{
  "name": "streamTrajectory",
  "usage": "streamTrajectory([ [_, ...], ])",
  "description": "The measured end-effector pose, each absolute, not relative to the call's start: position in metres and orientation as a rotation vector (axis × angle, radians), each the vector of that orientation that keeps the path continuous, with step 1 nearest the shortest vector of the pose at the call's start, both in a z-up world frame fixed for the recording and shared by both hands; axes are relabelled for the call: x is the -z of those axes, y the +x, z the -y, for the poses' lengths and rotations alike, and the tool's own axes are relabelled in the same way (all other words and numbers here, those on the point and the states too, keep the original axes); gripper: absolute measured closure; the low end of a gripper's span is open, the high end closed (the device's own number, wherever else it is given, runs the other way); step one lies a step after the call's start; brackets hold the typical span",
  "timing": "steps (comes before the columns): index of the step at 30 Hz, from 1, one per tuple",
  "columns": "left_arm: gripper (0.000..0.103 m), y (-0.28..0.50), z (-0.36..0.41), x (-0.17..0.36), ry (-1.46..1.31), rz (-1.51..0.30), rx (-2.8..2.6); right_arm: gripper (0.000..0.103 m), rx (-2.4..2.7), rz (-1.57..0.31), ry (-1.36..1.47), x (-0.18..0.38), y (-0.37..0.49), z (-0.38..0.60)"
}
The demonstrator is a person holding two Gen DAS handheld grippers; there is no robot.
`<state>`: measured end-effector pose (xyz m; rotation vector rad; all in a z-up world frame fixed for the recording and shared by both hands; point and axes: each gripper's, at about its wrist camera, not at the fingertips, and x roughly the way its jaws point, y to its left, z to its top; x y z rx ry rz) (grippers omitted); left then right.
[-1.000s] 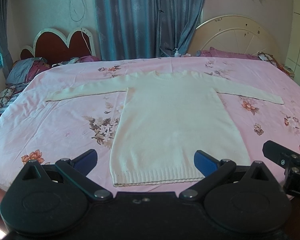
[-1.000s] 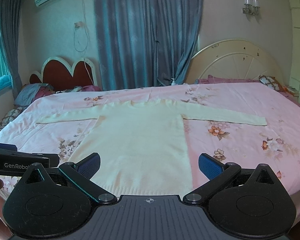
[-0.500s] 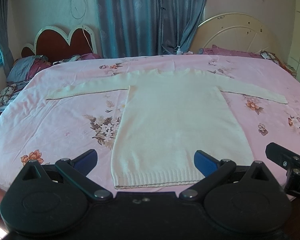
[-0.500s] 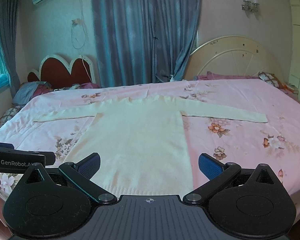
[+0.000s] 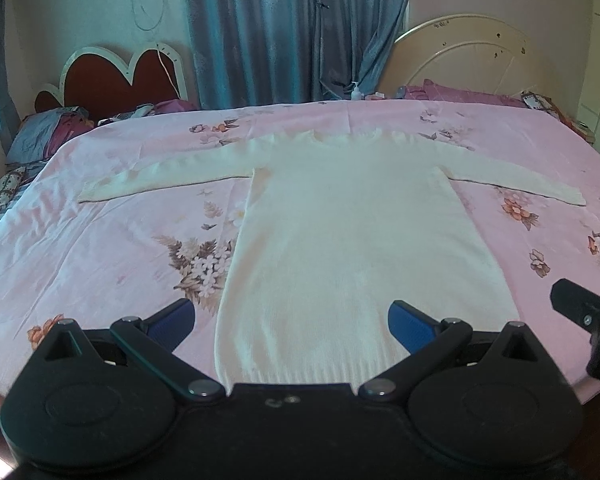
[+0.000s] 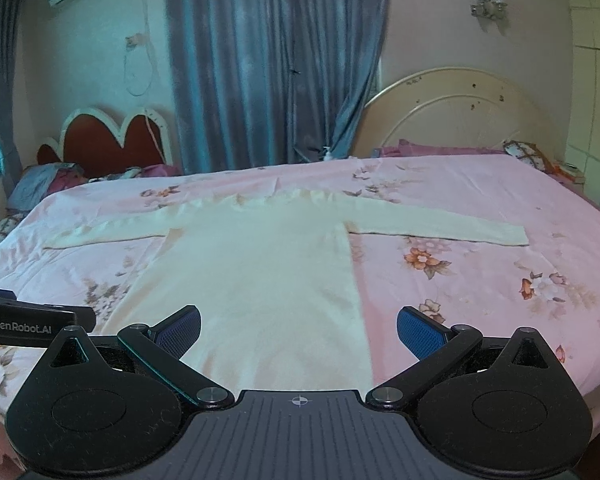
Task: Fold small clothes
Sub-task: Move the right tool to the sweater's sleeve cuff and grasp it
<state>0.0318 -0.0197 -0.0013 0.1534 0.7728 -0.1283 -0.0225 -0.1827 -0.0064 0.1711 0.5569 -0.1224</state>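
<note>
A cream knit sweater point(image 5: 352, 236) lies flat on the pink floral bedsheet point(image 5: 100, 248), both sleeves spread out sideways and the hem toward me. It also shows in the right wrist view point(image 6: 256, 280). My left gripper point(image 5: 290, 322) is open and empty, held above the hem. My right gripper point(image 6: 298, 330) is open and empty over the hem's right part. The right gripper's body shows at the right edge of the left wrist view point(image 5: 588, 316). The left gripper's body shows at the left edge of the right wrist view point(image 6: 32, 320).
The bed's near edge runs just below the hem. Pillows and bedding point(image 5: 40, 136) pile at the far left by a heart-shaped headboard point(image 5: 124, 76). A round cream headboard point(image 6: 456, 116) and blue curtains point(image 6: 276, 60) stand behind the bed.
Both grippers have moved forward and a little lower toward the sweater's hem, so the hem now sits partly behind the gripper bodies. The sweater itself has not moved.
</note>
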Motion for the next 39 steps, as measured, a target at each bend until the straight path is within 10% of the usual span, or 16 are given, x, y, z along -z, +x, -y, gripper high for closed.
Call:
streamTrajectory([
  [39,0.001,0.282,0.117,0.065,0.128,-0.829,0.15,0.0,0.386,-0.622,0.263,0.07,0.175,0.391],
])
